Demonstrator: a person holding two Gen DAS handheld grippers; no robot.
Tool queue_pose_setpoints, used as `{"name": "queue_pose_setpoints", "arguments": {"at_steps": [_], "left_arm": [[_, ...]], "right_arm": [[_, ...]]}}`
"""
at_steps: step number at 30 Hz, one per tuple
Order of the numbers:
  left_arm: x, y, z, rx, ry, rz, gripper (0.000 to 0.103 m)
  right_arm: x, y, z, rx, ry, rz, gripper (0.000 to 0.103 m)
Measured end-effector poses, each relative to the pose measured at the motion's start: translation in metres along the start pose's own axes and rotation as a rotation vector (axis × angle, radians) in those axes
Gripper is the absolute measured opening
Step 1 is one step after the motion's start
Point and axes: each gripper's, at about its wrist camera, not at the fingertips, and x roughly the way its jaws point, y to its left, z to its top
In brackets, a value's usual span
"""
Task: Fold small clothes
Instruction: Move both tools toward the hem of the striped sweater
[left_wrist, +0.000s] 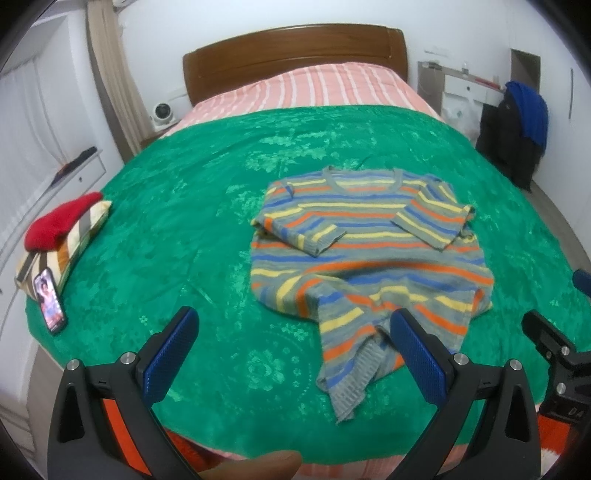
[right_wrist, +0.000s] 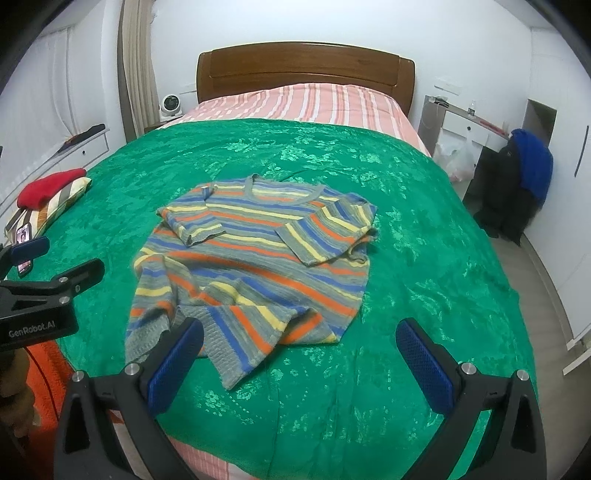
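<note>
Fingers of the left gripper (left_wrist: 291, 354) stand wide apart, their blue ribbed pads facing each other with bare green blanket (left_wrist: 184, 229) between them. Nothing is clamped. The right-hand pad (left_wrist: 417, 358) of this gripper overlaps the lower hem of the striped sweater (left_wrist: 365, 251) in the view; whether it actually touches the knit cannot be told.

The right gripper (right_wrist: 299, 363) is likewise spread wide and holds nothing. Its left-hand pad (right_wrist: 173, 365) sits over the sweater's turned-up bottom edge (right_wrist: 236, 332) in the right wrist view, again with contact unclear, while its other pad (right_wrist: 424, 369) hangs over bare blanket well clear of the garment.

The sweater lies near the middle of the blanket, neckline toward the wooden headboard (right_wrist: 306, 70). Both sleeves are folded inward across the chest, cuffs pointing at each other but apart. The bottom part is rumpled and partly flipped up, with a ribbed hem flap trailing toward the cameras.

At the blanket's left edge a red garment (left_wrist: 62, 221) rests on a striped folded cloth (left_wrist: 74, 243), and a phone (left_wrist: 50, 301) with a lit screen lies just beside it. A pink striped bedcover (left_wrist: 325, 88) shows beyond the blanket. A blue garment (right_wrist: 532, 162) is draped over dark clothing by the right wall, and a small white fan (right_wrist: 170, 105) sits left of the headboard.
</note>
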Motion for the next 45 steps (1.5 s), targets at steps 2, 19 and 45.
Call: {"name": "queue_pose_setpoints", "arguments": {"at_steps": [2,19,45], "left_arm": [[0.0,-0.002,-0.001,0.005,-0.004,0.001,0.103],[0.0,0.004,-0.001,-0.021,0.036,-0.057,0.103],[0.01,0.023,-0.021,-0.036,0.095,-0.093,0.103]], "right_arm": [[0.0,0.0,0.0,0.003,0.0,-0.003,0.103],[-0.005,-0.001,0.002,0.011,-0.015,-0.024,0.103],[0.002,0.0,-0.004,0.026,0.01,-0.013,0.103]]}}
